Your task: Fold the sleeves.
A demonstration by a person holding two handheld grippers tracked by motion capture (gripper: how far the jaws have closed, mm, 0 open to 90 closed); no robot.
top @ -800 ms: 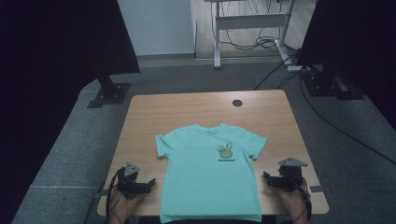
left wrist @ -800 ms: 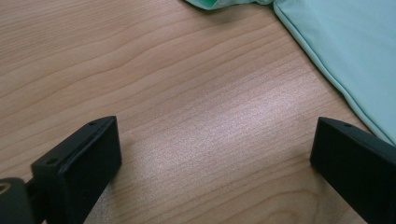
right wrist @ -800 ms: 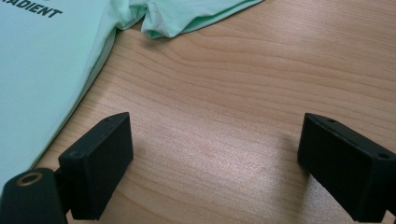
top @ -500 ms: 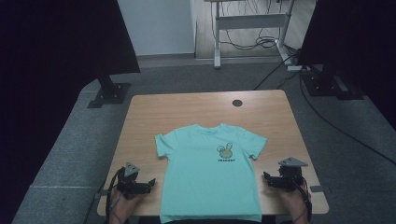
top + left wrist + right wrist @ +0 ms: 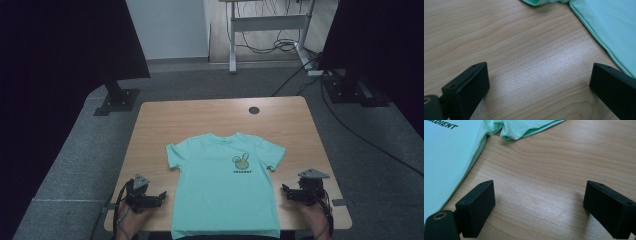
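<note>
Left gripper: we see the black two-jaw left gripper (image 5: 161,196) low over the table's near left corner, its jaws spread wide with bare wood between them and nothing held.

Left gripper's surroundings: in the left gripper view, the mint-green short-sleeved cotton T-shirt (image 5: 609,32) lies just beyond the jaw on the right side of that view, its side hem running close past that jaw (we cannot tell whether jaw and cloth touch). A sleeve edge shows farther ahead, at the top of that view.

Right gripper: the black two-jaw right gripper (image 5: 286,192) with a grey three-cornered plate on top sits low near the table's near right corner, its jaws likewise wide apart over bare wood, gripping nothing.

Right gripper's surroundings: in the right gripper view, the shirt's side edge passes just beside the jaw on the left of that view, and a rumpled sleeve lies ahead of the jaws, apart from them.

T-shirt: we find it spread flat and face up between the two grippers, collar away from the person, a small yellow-green print with dark lettering on the chest, its bottom hem reaching the near table edge.

Table: the light wooden rectangular table (image 5: 200,116) carries the shirt; a small dark round cable hole (image 5: 254,110) sits near its far edge, well beyond both grippers.

Hands: the person's hands come in from the near edge, one behind each gripper.
</note>
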